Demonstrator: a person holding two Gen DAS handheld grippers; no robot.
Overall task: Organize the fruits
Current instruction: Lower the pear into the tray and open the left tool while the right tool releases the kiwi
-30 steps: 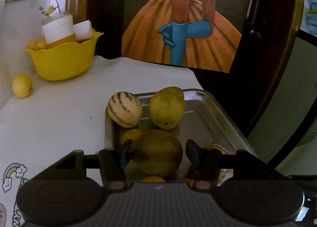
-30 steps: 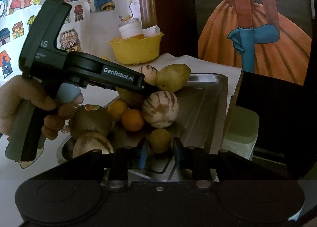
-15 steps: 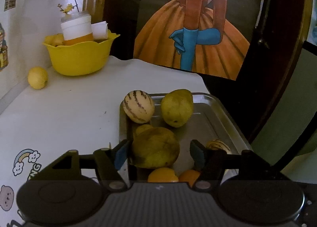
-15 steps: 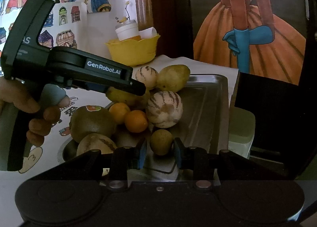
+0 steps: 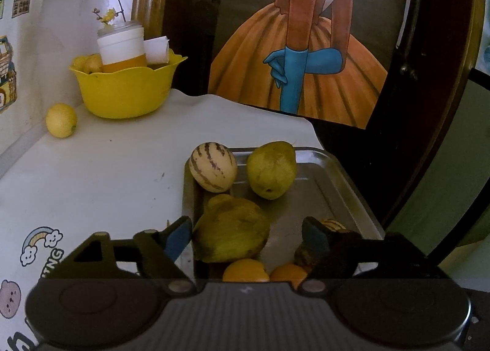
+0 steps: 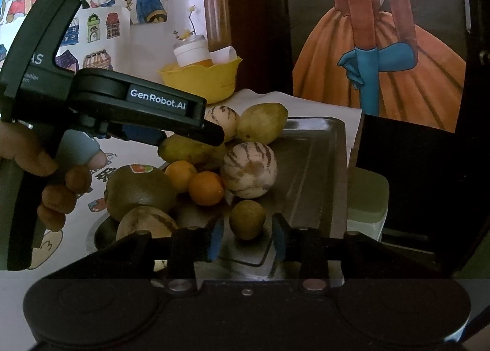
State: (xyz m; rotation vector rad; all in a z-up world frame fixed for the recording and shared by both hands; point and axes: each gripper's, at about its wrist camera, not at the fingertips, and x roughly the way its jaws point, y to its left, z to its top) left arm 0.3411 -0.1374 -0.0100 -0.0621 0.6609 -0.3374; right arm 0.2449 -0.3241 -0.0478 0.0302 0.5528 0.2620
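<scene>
The left tool (image 5: 245, 236) stands wide open over the rectangular steel tray (image 5: 330, 185) on the white desk (image 5: 107, 173), holding nothing; a large yellow-green pear (image 5: 231, 233) lies between its fingers, closer to the left one. Just ahead lie a striped cream melon (image 5: 212, 166) and a second pear (image 5: 271, 169). The right tool (image 6: 246, 236) is partly open around a small round olive-green fruit (image 6: 246, 218), with gaps on both sides.
</scene>
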